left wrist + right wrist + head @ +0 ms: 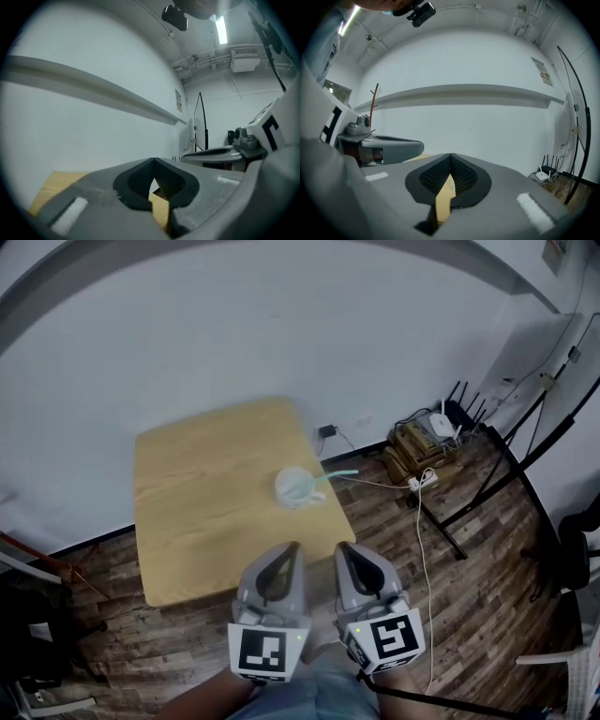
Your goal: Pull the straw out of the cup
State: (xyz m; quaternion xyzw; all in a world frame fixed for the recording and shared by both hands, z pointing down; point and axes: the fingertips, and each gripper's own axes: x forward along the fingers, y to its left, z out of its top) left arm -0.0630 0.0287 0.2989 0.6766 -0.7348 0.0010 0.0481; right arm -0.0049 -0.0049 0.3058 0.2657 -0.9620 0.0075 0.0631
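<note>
Evidently the pull is not yet begun: the cup (pixel 293 488) stands on the table (pixel 187 512) with the straw (pixel 334 476) in it, leaning right over the rim — probably the easiest end to pinch, though blurred. The left gripper (pixel 291 548) and right gripper (pixel 345 548) hover side by side near the table's front edge, roughly level, jaws together, empty.
</note>
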